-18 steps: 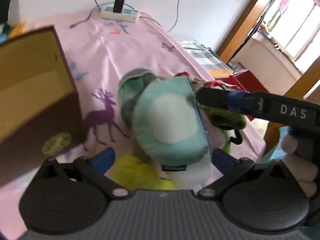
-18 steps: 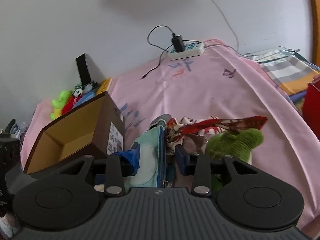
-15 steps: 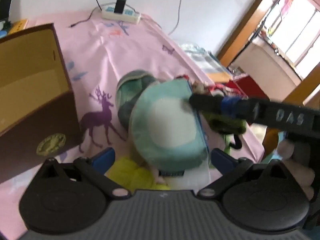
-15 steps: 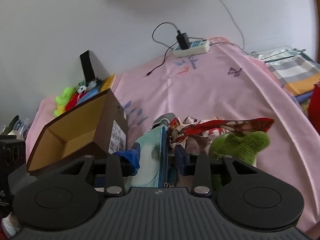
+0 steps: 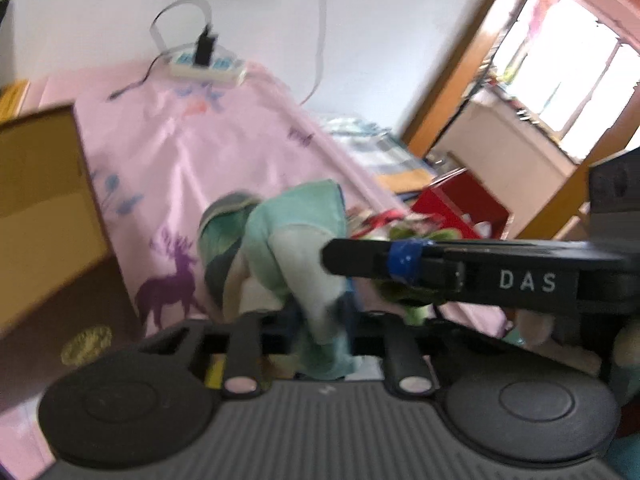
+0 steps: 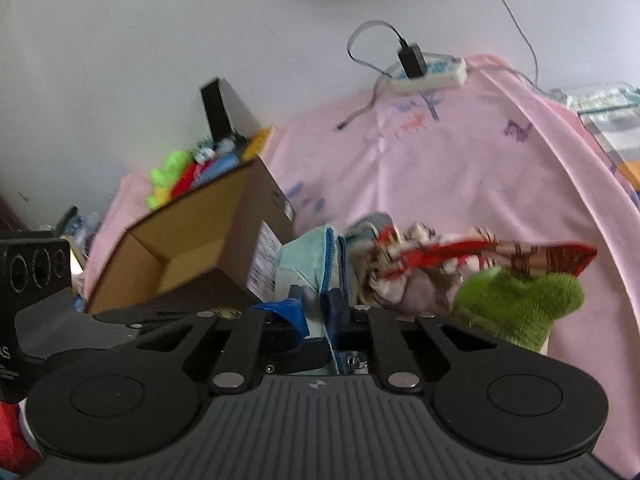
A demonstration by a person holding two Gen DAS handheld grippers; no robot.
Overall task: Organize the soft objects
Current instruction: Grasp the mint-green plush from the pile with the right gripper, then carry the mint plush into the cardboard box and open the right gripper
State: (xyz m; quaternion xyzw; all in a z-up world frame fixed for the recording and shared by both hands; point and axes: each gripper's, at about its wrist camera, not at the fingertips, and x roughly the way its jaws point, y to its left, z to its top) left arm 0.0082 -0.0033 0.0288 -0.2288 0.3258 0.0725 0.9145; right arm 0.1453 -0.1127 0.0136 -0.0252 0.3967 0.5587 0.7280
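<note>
A soft teal pouch with a white patch (image 5: 296,240) hangs over the pink cloth. My left gripper (image 5: 320,320) is shut on its lower end. My right gripper (image 6: 318,312) is shut on the pouch's blue zipper edge (image 6: 316,264); its finger (image 5: 360,258) crosses the left wrist view. A grey-green soft item (image 5: 224,220) lies behind the pouch. A red patterned cloth (image 6: 460,256) and a green plush (image 6: 516,304) lie to the right. An open brown cardboard box (image 6: 192,248) stands at left.
A white power strip with a black plug (image 6: 424,70) lies at the far end of the pink cloth (image 6: 460,168). More plush toys (image 6: 180,172) sit behind the box. A red box (image 5: 460,204) and a wooden door frame (image 5: 460,60) are off the right edge.
My left gripper has closed on the lower end of the teal pouch, which is now folded narrower. The right gripper keeps its hold, and both views have shifted slightly.
</note>
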